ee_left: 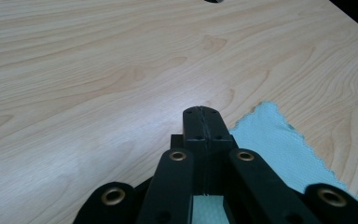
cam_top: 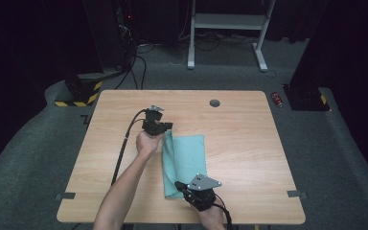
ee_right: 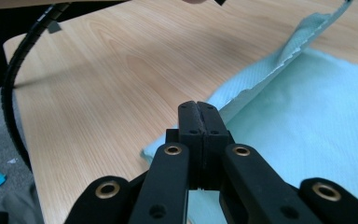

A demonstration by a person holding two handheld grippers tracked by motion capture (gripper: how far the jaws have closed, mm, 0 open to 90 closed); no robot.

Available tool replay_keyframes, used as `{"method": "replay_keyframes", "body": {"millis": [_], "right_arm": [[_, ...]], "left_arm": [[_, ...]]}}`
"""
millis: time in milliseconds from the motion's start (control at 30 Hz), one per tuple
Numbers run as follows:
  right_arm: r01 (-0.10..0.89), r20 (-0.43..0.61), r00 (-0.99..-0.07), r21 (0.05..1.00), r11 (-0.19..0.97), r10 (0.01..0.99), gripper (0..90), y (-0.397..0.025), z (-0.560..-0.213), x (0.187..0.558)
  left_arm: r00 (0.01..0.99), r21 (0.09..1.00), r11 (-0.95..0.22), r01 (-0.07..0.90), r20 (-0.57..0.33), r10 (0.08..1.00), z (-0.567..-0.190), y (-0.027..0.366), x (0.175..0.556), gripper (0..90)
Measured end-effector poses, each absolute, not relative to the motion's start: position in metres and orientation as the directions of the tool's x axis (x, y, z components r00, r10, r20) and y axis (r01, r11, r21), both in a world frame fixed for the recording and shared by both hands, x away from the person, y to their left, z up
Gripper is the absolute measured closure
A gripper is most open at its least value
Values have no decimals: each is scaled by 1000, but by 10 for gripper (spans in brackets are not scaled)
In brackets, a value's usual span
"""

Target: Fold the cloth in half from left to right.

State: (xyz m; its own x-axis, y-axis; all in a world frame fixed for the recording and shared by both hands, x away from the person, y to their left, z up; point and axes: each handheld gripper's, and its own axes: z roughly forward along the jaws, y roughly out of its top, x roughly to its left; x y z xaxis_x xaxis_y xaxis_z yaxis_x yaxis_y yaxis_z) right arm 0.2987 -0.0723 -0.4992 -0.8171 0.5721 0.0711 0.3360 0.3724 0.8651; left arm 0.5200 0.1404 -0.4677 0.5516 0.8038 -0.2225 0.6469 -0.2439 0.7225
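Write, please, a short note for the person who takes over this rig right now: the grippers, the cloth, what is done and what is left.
Left gripper: jaws shut on the far left corner of the green cloth, lifted a little above the table.
Right gripper: jaws shut on the near left corner of the same cloth.
Cloth: near the middle of the table, its left edge raised and turned over toward the right; the rest lies flat.
Done: both left corners are gripped and a fold appears started.
Left: probably carry the held edge across to the right edge, lay it down, open both grippers.
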Motion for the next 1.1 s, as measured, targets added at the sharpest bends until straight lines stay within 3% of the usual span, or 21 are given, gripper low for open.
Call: {"method": "replay_keyframes", "body": {"millis": [300,1100], "right_arm": [[371,74,-783,853,368,618,900,-93,-511,296],[379,19,-748,833,404,663,900,-111,-517,289]], "left_arm": [[583,714,-283,640,-212,785,-476,103,526,900],[632,718,-325,615,-203,748,-479,70,530,900]]}}
